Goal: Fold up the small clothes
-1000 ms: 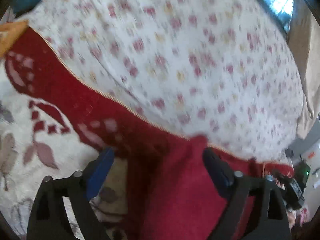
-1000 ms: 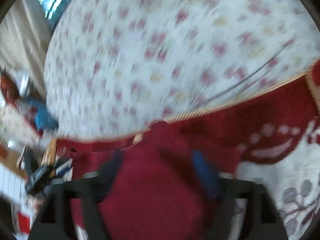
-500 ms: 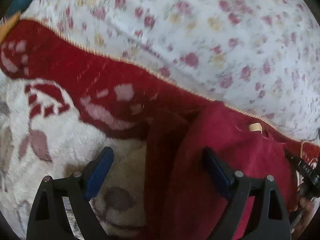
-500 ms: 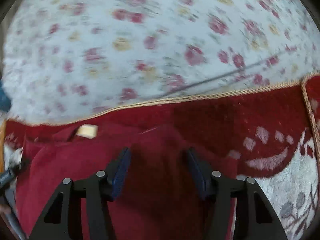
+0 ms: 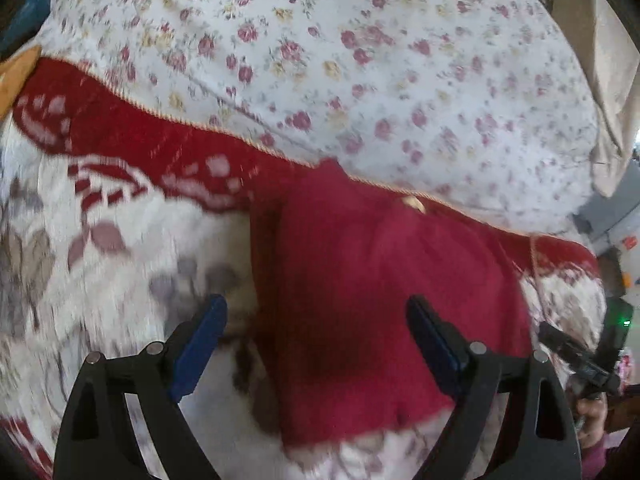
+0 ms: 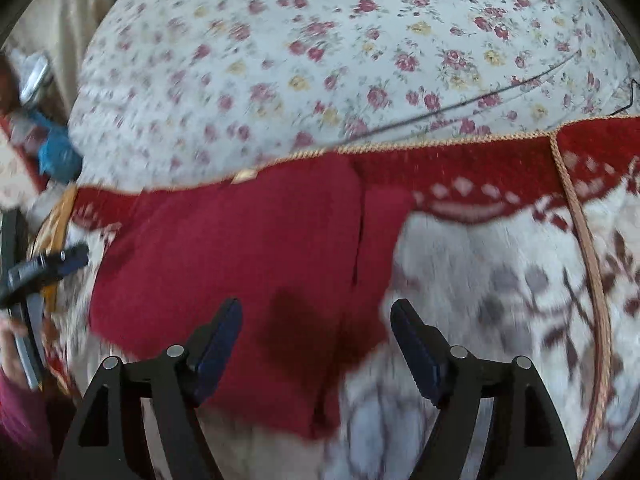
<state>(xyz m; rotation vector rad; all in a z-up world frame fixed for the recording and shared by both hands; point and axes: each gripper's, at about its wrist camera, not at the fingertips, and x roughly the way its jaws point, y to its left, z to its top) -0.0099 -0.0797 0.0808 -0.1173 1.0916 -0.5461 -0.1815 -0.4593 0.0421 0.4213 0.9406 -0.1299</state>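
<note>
A small dark red garment (image 5: 380, 280) lies folded flat on a white and red patterned blanket (image 5: 100, 248). It also shows in the right wrist view (image 6: 248, 264). A small tan label (image 5: 414, 203) sits at its far edge. My left gripper (image 5: 316, 340) is open and empty, raised just above the garment's left part. My right gripper (image 6: 316, 340) is open and empty above the garment's right part. The other gripper shows at the edge of each view (image 5: 576, 356) (image 6: 40, 268).
The blanket's red border with a gold cord edge (image 6: 440, 146) lies on a white bedspread with pink roses (image 5: 360, 60). A thin dark cable (image 6: 480, 98) crosses the bedspread. A blue object (image 6: 58, 154) lies at the far left. A beige curtain (image 5: 612, 80) hangs at the right.
Both grippers have let go of the red garment and drawn back and up. The garment now lies flat on the blanket, with its near hem in view.
</note>
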